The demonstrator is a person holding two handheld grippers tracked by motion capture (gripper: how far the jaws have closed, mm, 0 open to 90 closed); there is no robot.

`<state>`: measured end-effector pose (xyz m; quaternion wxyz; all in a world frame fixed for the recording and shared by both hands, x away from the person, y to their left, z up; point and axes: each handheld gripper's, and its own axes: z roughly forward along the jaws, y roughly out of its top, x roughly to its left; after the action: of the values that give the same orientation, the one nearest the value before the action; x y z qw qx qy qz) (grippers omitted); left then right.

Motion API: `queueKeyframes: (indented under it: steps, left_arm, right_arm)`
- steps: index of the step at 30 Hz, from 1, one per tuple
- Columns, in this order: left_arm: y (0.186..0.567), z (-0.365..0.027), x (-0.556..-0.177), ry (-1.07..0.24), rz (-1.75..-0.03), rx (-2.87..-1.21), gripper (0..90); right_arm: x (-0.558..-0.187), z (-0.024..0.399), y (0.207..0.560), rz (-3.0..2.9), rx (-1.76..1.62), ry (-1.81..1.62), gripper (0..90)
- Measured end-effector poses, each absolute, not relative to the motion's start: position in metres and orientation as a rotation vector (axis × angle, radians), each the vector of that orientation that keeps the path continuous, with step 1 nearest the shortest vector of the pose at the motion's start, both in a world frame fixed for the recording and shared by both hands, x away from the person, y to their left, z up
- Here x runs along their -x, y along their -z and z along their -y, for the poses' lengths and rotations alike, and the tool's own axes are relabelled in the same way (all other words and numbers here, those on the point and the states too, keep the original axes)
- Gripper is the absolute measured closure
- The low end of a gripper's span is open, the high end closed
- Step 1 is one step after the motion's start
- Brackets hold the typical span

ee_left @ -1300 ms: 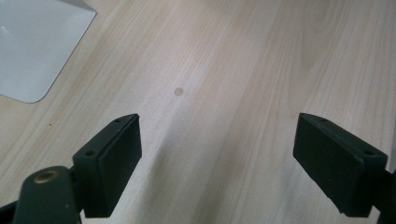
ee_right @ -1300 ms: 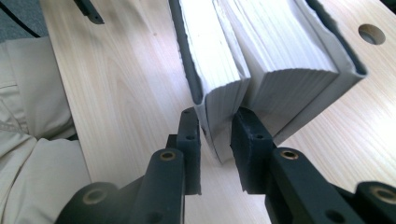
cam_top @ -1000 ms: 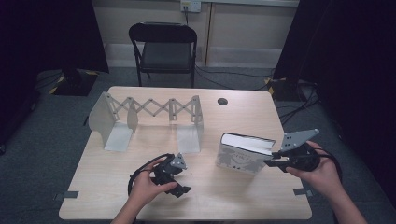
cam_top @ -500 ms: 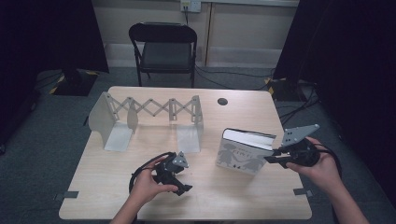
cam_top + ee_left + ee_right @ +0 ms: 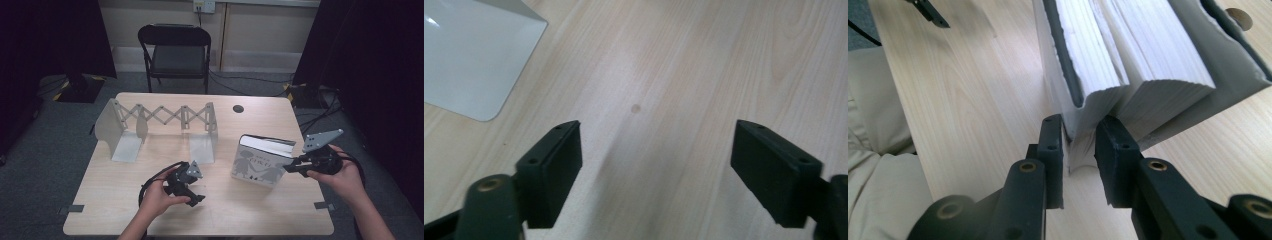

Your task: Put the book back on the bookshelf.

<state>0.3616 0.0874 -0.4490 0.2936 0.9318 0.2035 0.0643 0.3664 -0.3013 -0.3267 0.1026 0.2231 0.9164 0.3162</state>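
Dark-curtained room, grey carpet, folding chair at 12 o'clock behind a light wood bench. White expandable rack stands on the bench toward 11 o'clock, its two flat feet pointing at the person. Small dark round disc at about 1 o'clock near the far edge. Book stands upright at about 4 o'clock of bench centre, cover with two figures facing the person. Right hand-held gripper comes in from 3 o'clock, jaws narrow and clamped on a thin section at the book's edge, pages fanned beyond. Left hand-held gripper rests low at 6 o'clock, jaws wide apart over bare wood, nothing held; one rack foot lies at 10 o'clock in the left gripper view.
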Motion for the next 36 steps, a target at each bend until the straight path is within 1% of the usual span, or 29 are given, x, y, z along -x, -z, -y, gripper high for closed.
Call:
queueKeyframes:
  steps: [1, 5, 7, 18, 21, 26, 30, 32, 36]
  left_arm:
    - [0.448, -0.087, -0.362, -0.175, -0.547, -2.474, 25.3]
    - [0.443, -0.084, -0.367, -0.186, -0.553, -2.467, 25.8]
    - [0.441, -0.080, -0.369, -0.173, -0.557, -2.459, 28.9]
    - [0.416, -0.057, -0.385, -0.159, -0.535, -2.451, 33.6]
    - [0.409, -0.050, -0.388, -0.183, -0.509, -2.461, 34.6]
    - [0.398, -0.040, -0.395, -0.165, -0.509, -2.457, 37.4]
    - [0.389, -0.032, -0.399, -0.164, -0.492, -2.454, 38.5]
    - [0.386, -0.027, -0.400, -0.184, -0.479, -2.446, 38.5]
    - [0.379, -0.018, -0.404, -0.174, -0.454, -2.449, 38.5]
  right_arm:
    - [-0.366, 0.301, 0.327, -2.706, -0.660, -0.924, 74.2]
    - [-0.368, 0.301, 0.326, -2.709, -0.666, -0.921, 74.1]
    - [-0.368, 0.301, 0.326, -2.708, -0.668, -0.919, 74.0]
    - [-0.368, 0.302, 0.328, -2.693, -0.689, -0.933, 73.5]
    - [-0.369, 0.302, 0.328, -2.693, -0.688, -0.933, 73.5]
    - [-0.369, 0.302, 0.328, -2.691, -0.691, -0.936, 73.5]
    - [-0.369, 0.302, 0.328, -2.691, -0.692, -0.938, 73.4]
    - [-0.369, 0.302, 0.328, -2.692, -0.693, -0.939, 73.4]
    - [-0.369, 0.302, 0.328, -2.692, -0.694, -0.939, 73.4]
